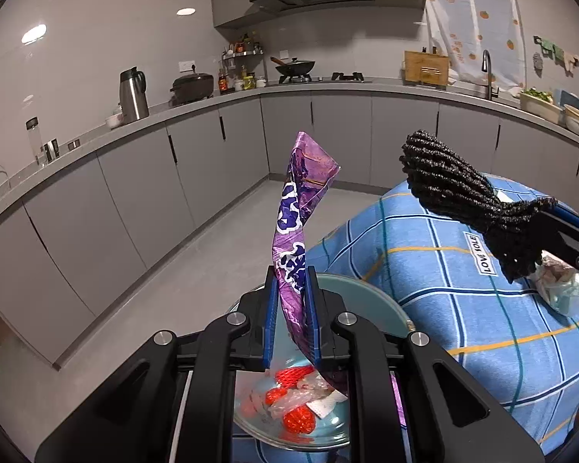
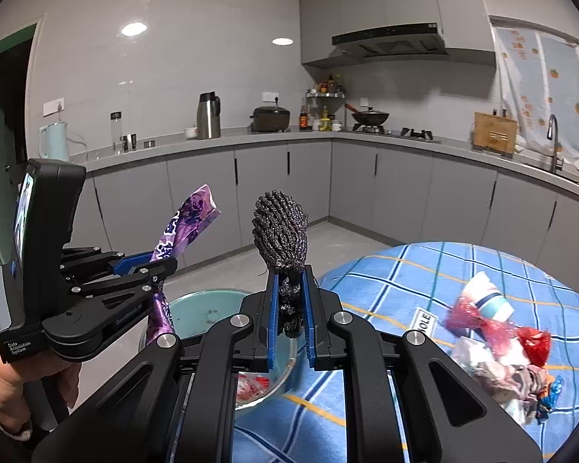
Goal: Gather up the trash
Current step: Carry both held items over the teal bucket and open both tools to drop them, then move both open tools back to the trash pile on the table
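Left wrist view: the left gripper [image 1: 292,316] pinches a purple wrapper [image 1: 295,231] above the bowl [image 1: 370,293] at the tablecloth's [image 1: 463,308] near left edge. The right gripper [image 2: 289,320] clamps a black knitted bundle [image 2: 281,231] beside it. More trash [image 2: 498,347] lies toward the right edge. Released off-centre, the long floppy wrapper could likely drape over the rim and slide to the floor.

I read "LOVE SOLE" in black capitals on a white label [image 1: 481,253] sewn to the blue checked tablecloth [image 1: 463,308]; my right wrist view shows only its end, "OLE". The left gripper's housing [image 2: 38,270] carries small white print, "Data Acquisition System". White characters on the purple wrapper [image 1: 295,231] are not legible to me.
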`<state>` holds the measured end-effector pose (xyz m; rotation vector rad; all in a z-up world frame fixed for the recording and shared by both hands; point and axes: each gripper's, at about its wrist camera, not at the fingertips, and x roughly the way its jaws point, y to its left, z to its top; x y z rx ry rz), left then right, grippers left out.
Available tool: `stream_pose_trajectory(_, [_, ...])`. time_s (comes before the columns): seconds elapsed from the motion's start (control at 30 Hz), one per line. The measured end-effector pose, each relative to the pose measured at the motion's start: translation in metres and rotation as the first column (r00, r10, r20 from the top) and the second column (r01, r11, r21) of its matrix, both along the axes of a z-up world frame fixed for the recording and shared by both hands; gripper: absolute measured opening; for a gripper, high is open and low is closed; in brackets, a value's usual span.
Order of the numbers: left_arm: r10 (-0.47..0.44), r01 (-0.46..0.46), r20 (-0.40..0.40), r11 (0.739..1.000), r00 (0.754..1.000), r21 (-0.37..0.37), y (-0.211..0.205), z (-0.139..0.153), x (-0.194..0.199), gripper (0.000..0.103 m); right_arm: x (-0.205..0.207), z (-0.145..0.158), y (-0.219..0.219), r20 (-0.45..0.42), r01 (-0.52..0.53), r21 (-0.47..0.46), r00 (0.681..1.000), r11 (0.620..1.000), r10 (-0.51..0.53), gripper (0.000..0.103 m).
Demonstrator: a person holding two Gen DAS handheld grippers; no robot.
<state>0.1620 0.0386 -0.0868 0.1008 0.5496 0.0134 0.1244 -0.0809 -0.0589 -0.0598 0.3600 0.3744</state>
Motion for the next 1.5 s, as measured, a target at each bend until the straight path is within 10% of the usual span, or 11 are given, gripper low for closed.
stream_pose_trajectory(0.9, [0.057, -0.062, -0.123, 0.997, 0.991, -0.042, 0.038, -0.051, 0.031, 0.019, 0.051, -0.064, 0.053, -0.172, -0.113, -0.053, 0.98, 0.992, 0.103, 0.014])
stream_pose_trajectory(1.5, [0.101, -0.106, -0.098, 0.994, 0.99, -0.042, 0.043, -0.05, 0.027, 0.063, 0.05, -0.07, 0.032, -0.182, -0.049, -0.032, 0.982, 0.998, 0.042, 0.039])
